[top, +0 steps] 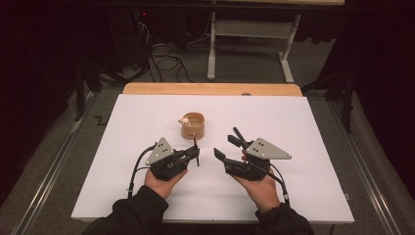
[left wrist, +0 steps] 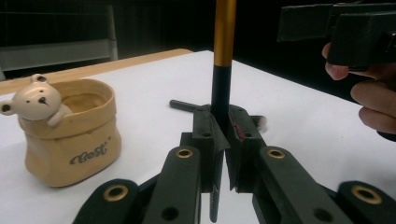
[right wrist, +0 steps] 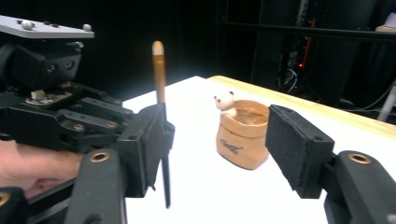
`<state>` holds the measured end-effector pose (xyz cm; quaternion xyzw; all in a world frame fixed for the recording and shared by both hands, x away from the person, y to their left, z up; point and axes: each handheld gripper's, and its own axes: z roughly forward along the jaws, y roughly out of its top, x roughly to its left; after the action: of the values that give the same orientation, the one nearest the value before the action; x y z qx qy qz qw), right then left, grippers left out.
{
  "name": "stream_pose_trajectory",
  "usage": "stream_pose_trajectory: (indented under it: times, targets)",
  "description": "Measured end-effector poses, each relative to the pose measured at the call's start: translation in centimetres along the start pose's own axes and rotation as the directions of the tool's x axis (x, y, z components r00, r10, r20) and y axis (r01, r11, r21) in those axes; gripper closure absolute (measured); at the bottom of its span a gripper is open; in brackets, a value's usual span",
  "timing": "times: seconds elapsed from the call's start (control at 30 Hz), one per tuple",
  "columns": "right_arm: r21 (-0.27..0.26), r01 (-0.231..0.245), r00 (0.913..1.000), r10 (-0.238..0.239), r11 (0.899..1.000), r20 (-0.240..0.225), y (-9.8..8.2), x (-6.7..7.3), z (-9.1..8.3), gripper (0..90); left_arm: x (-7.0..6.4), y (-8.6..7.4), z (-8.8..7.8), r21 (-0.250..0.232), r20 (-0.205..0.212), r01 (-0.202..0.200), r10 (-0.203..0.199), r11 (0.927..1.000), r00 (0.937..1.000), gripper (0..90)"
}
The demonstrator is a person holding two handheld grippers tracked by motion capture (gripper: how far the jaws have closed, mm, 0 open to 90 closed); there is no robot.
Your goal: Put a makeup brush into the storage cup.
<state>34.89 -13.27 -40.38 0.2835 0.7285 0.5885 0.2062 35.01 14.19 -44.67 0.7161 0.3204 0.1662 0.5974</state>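
Note:
A slim pen (left wrist: 224,32) with a black lower shaft and a gold upper part stands upright, and my left gripper (left wrist: 224,126) is shut on the black shaft. From above, that gripper (top: 195,154) sits left of centre with the pen (top: 196,147) at its tips. The right gripper (top: 226,143) is a little to its right, open, nothing between its pads. Along its own jaws (right wrist: 219,144) I see the pen (right wrist: 159,74) just past the left pad, not touched. A tan bag-shaped cup (top: 192,126) with a small bear on its rim stands beyond both grippers.
A white sheet (top: 147,112) covers the wooden table (top: 210,89). A short dark rod (left wrist: 187,105) seems to lie on the sheet just beyond the left jaws. Cables and a white desk frame (top: 211,54) are on the floor behind.

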Motion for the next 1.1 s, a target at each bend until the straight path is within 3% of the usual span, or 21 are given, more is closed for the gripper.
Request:
stream_pose_trajectory:
  times: [0.57,1.1]
  targets:
    - [-0.018,-0.028,0.9969,0.029,0.999,0.073,-0.4,-2.2,-2.6,25.7,1.2,0.4,-0.6,-0.025,-0.039,0.012,-0.013,0.9996,0.9992,83.2]
    - [0.022,-0.021,0.9895,0.018,1.000,0.144,-1.5,-4.0,-4.6,15.2,2.6,0.6,-1.5,-0.033,-0.092,0.016,-0.019,0.9993,0.9956,83.2]
